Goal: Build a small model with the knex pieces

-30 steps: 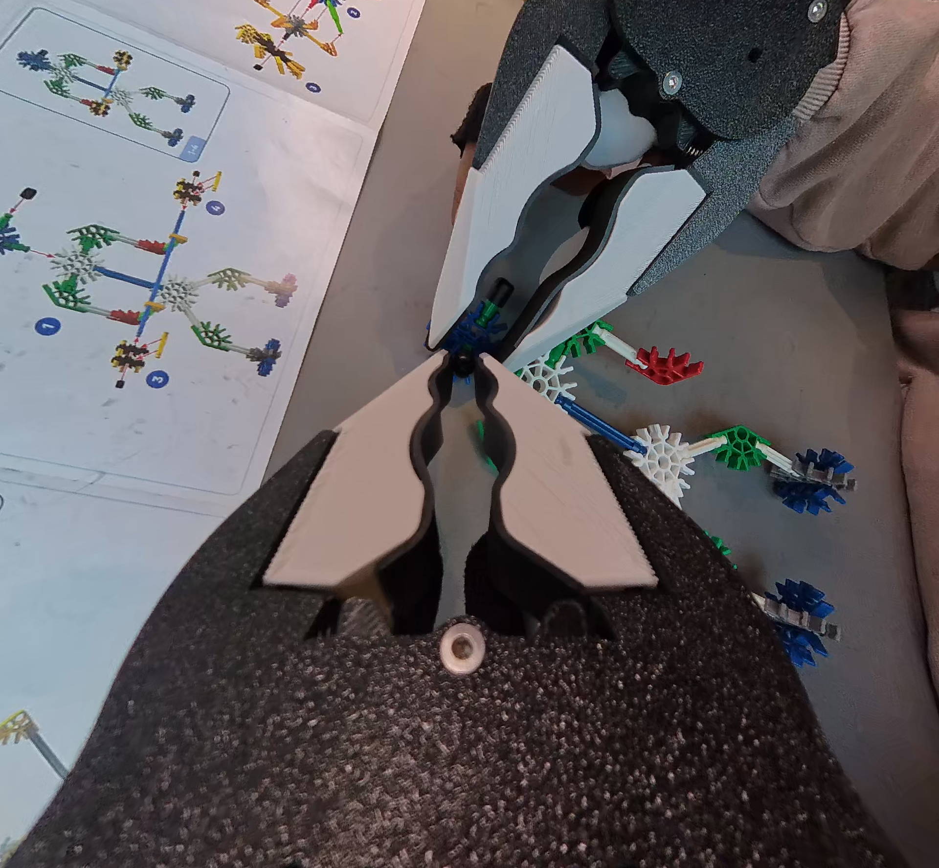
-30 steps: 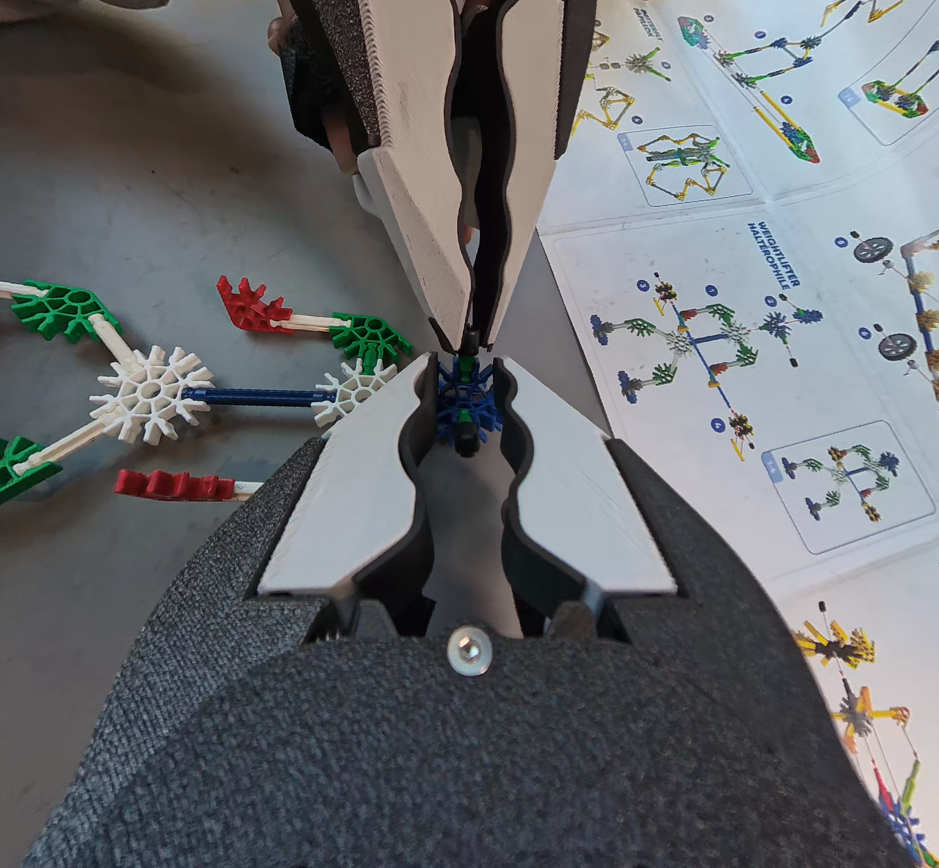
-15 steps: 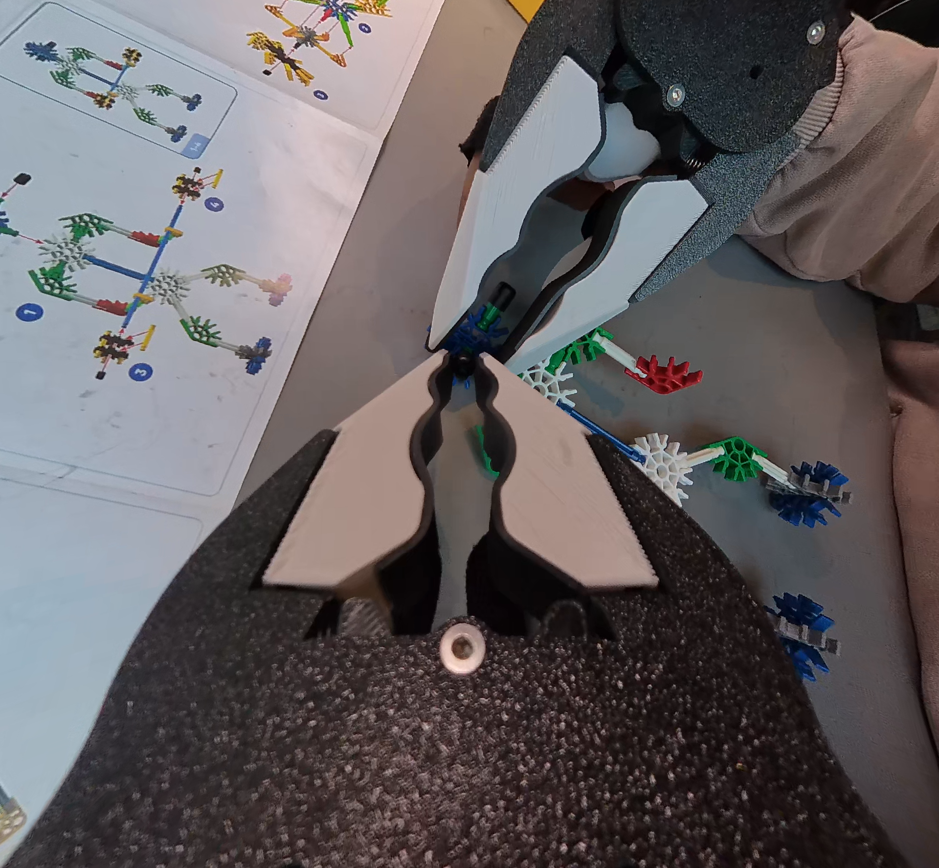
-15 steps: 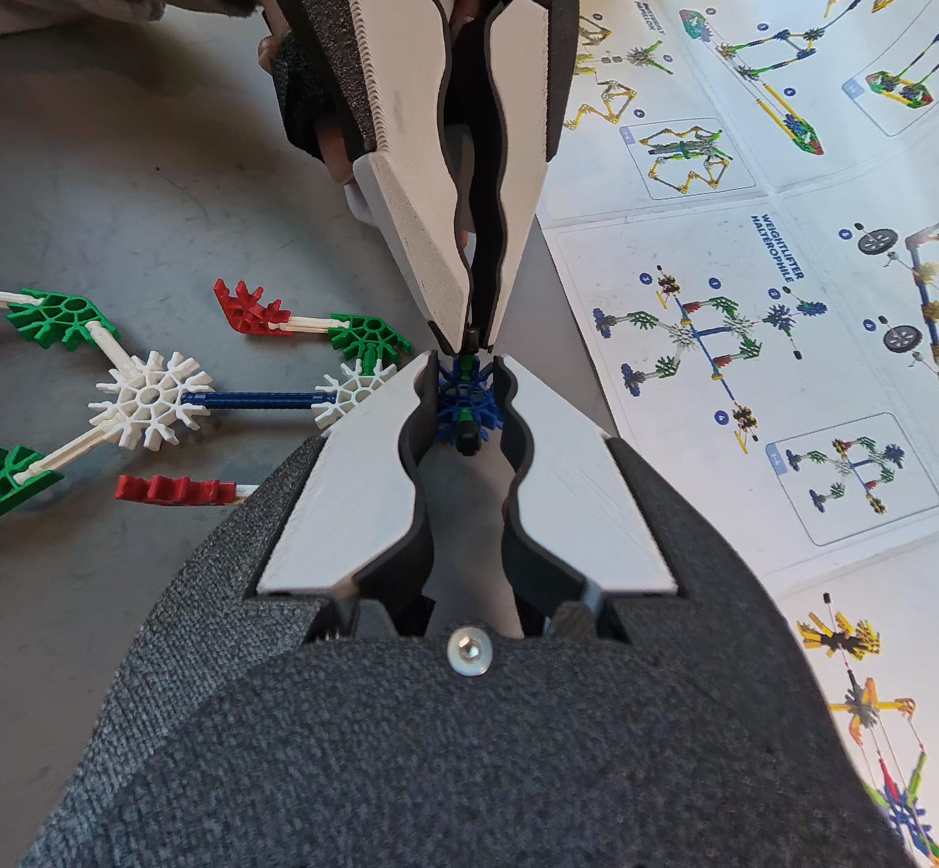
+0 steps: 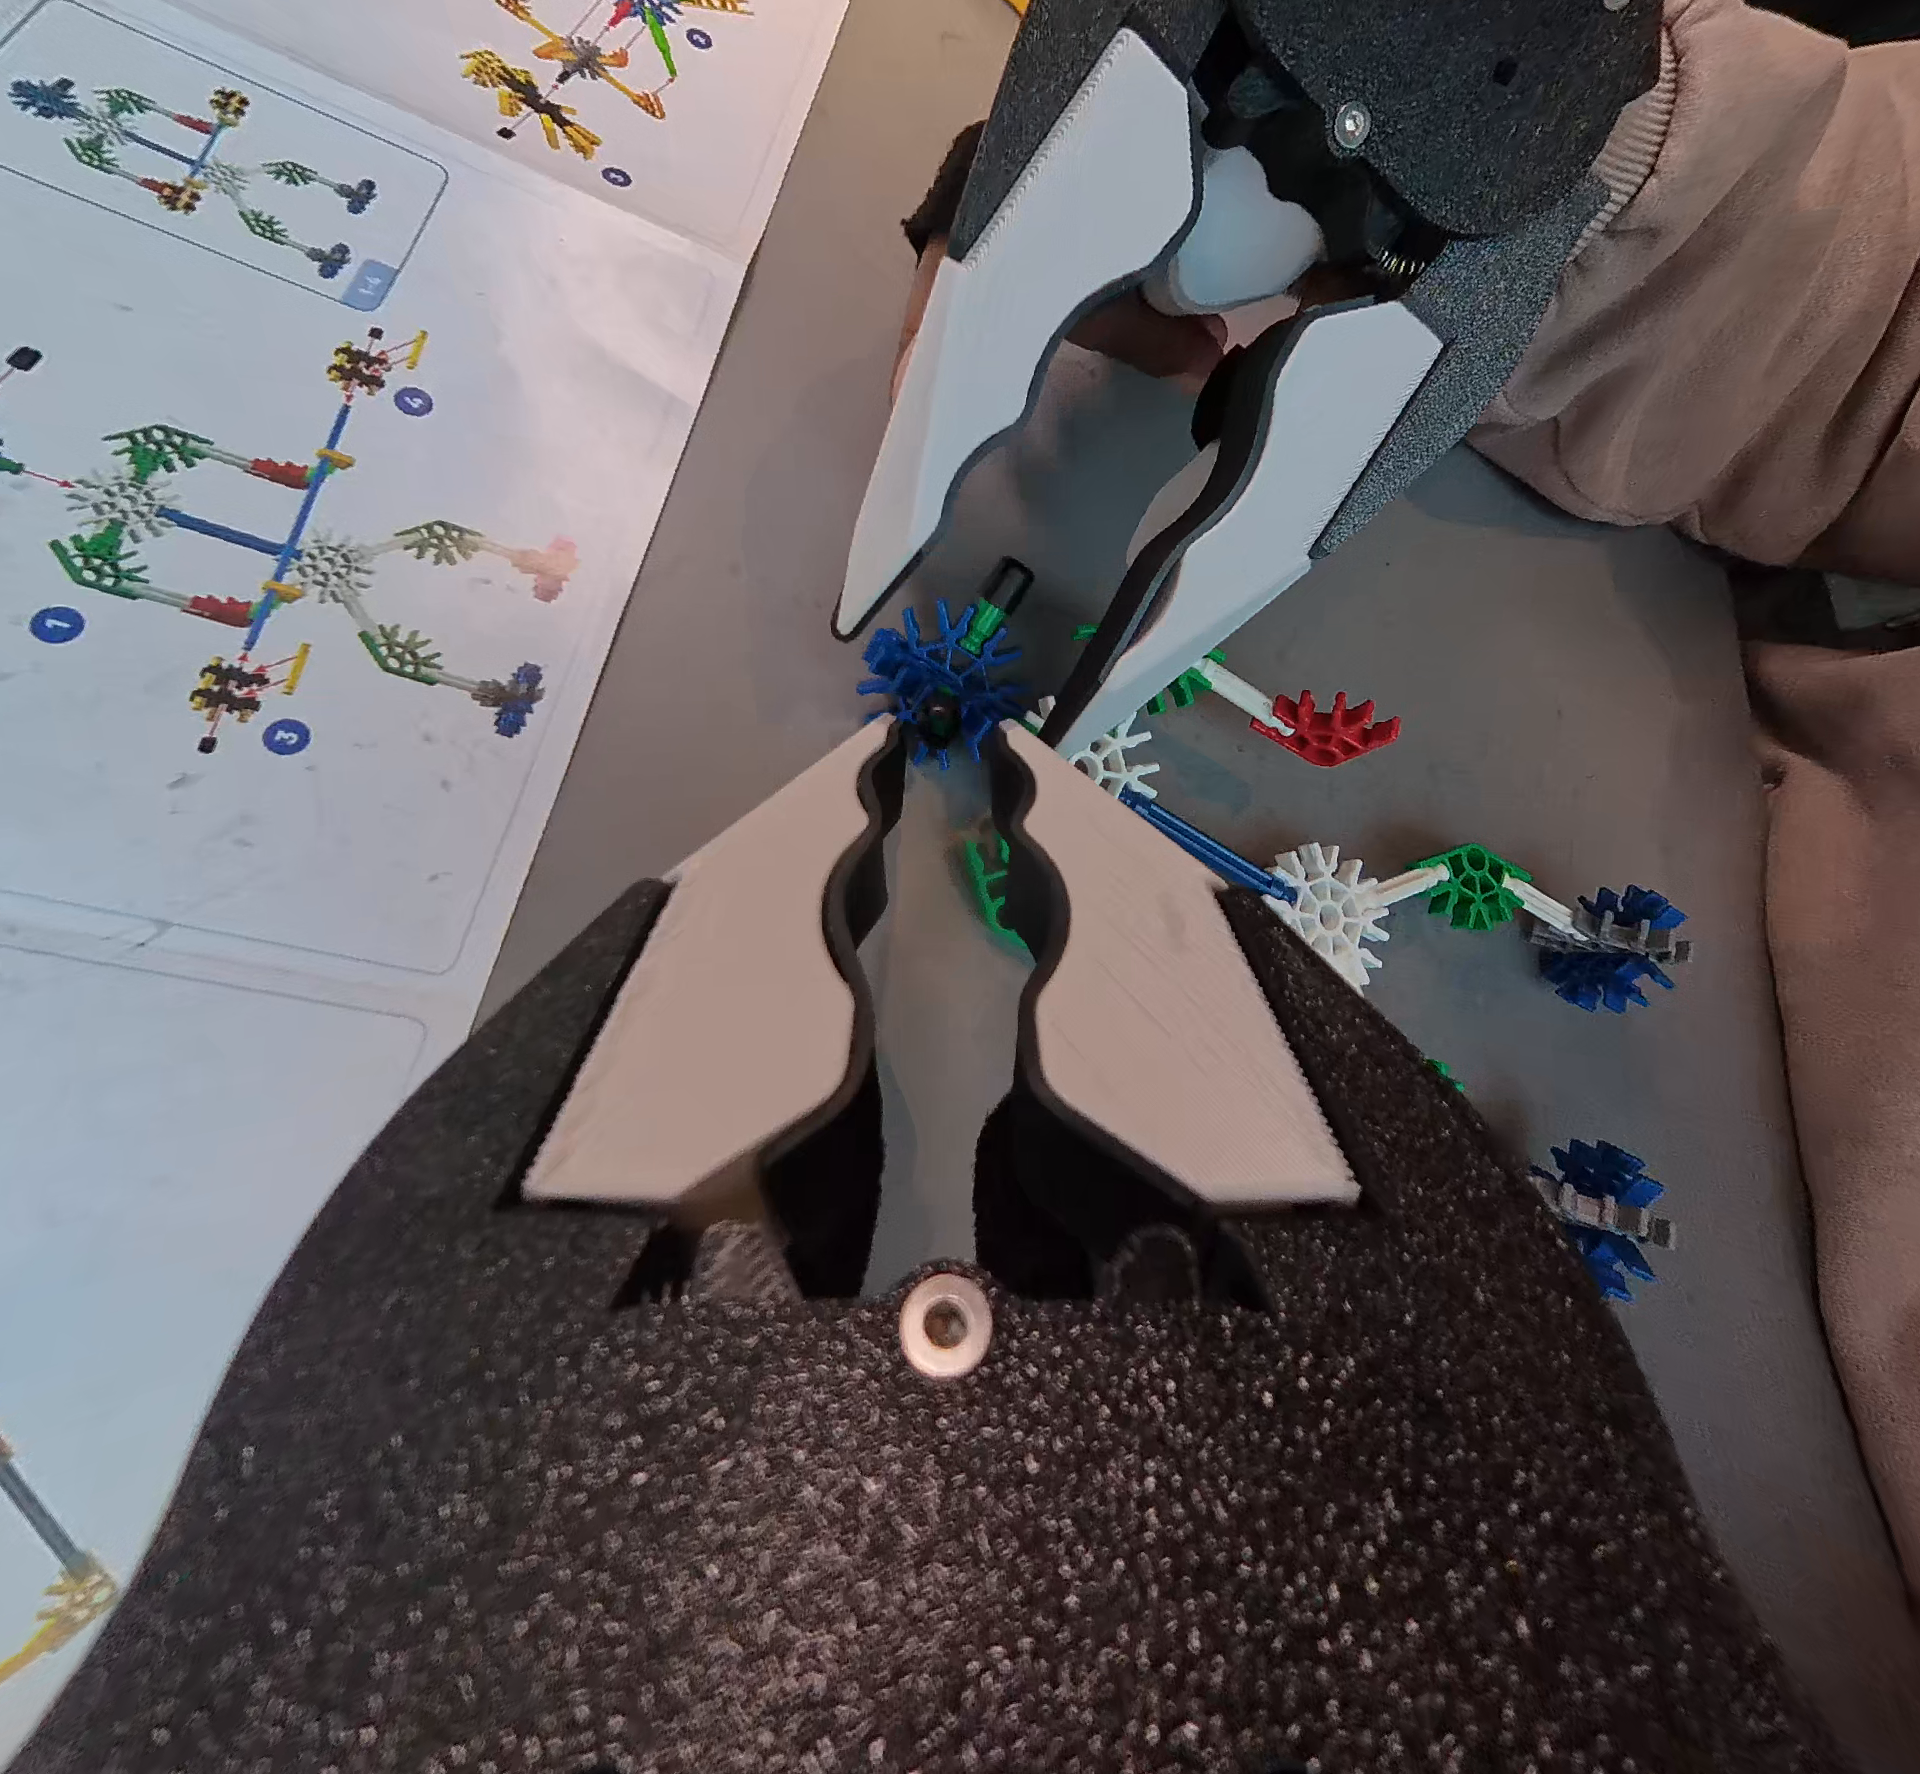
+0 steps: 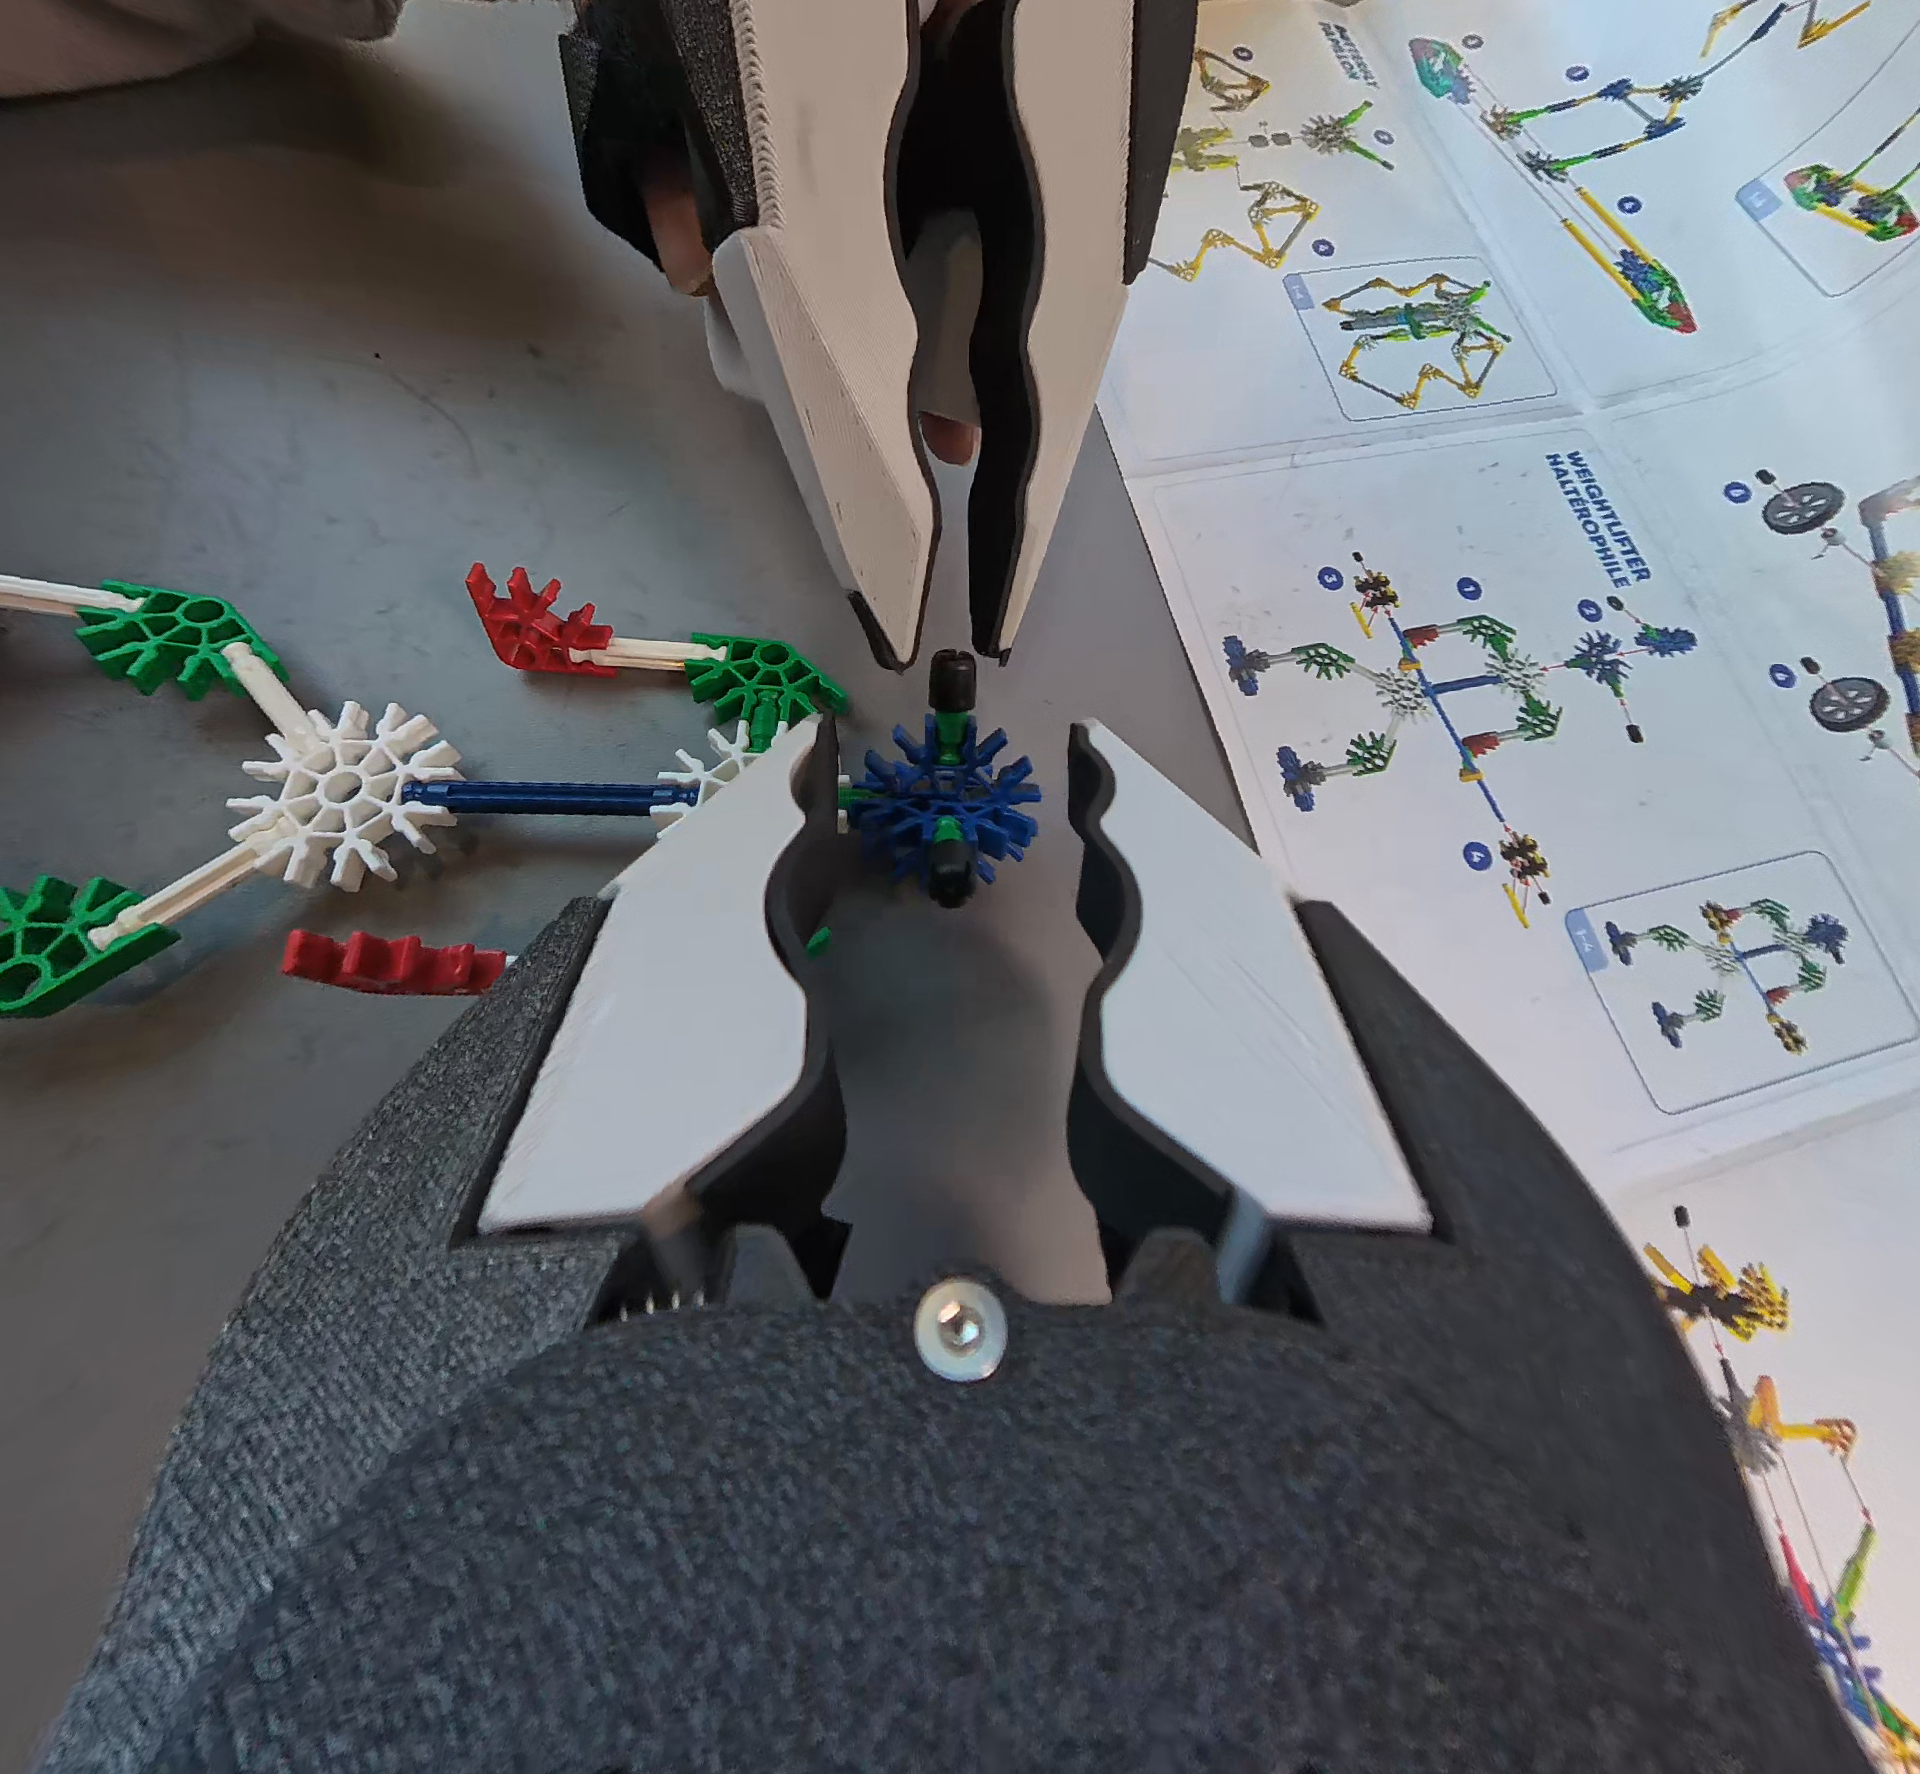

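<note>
Blue snowflake connector (image 6: 943,805) with green rod and black end caps sits on the grey desk (image 6: 312,353), between my two grippers. Right gripper (image 6: 948,753) fingers spread wide around it, released. Left gripper (image 5: 943,737) fingers slightly parted, gripping nothing, tips just beside it. Instruction sheet (image 6: 1558,685) right.

blue snowflake connector (image 6: 943,808) between grippers

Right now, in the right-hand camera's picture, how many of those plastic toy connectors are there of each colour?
White connectors: 2
Green connectors: 3 in plain view; a green sliver beside the right gripper's fingers may be a fourth
Red connectors: 2
Blue connectors: 1
Total: 8 in plain view
</note>
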